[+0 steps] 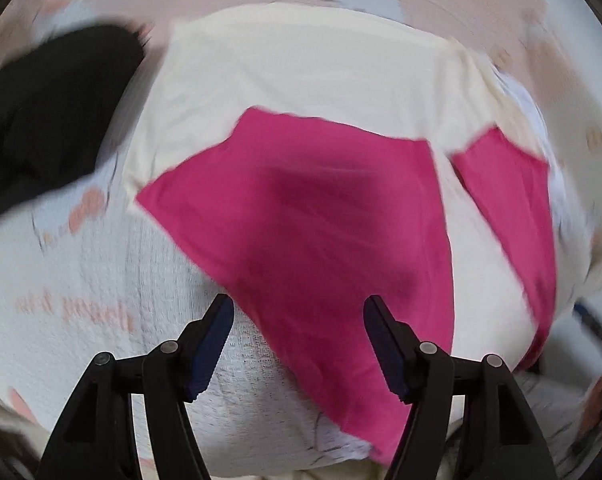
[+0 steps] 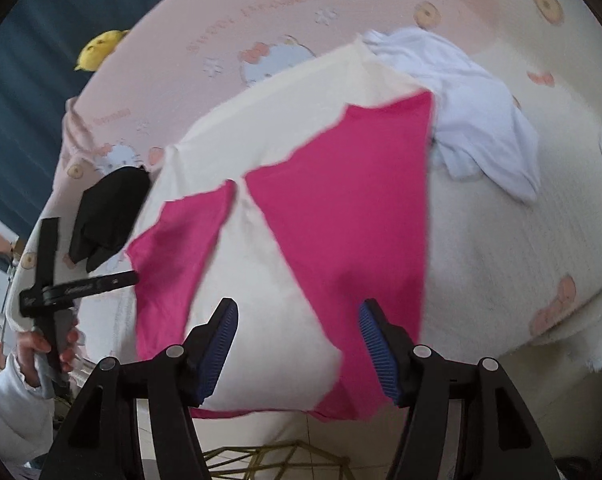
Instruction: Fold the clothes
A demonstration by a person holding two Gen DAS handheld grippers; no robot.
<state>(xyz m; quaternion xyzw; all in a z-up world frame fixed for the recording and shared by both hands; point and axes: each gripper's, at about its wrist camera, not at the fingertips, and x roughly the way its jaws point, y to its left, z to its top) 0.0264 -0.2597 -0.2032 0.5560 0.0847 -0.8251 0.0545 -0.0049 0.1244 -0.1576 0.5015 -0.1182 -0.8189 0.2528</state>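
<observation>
**Pink and cream garment spread flat, both claws wide apart above it**

Garment in pink and cream (image 1: 301, 208) lies spread out on a bed covered with a pale pink and cream cartoon-print bedspread (image 1: 81, 280). From the left wrist view, the cream part reaches toward the far side, while a large pink panel and a narrower pink strip to its right run toward the camera, with a band of cream between them. The near pink edge hangs toward the edge of the bed.

Left claw (image 1: 299, 344) hovers over the near part of the pink panel with its jaws spread wide and nothing between them. Its blue pads (image 1: 209, 356) face each other across the gap. Right claw (image 2: 297, 348) also stands wide, gripping nothing, above the near hem of the same garment (image 2: 341, 220), where pink and cream meet at the edge of the bed.

A black garment (image 1: 57, 120) lies bunched on the bedspread just beside the cream part, on the left in the left wrist view. A crumpled white garment (image 2: 473, 120) lies at the far corner of the pink panel, touching or overlapping the cream edge. A yellow soft toy (image 2: 97, 50) sits at the far edge of the bed, well apart from the clothes.

In the right wrist view the left claw (image 2: 77, 280) shows at the left, held by a hand (image 2: 41, 348) in a white sleeve. No containers show in either view; both views are somewhat blurred.
</observation>
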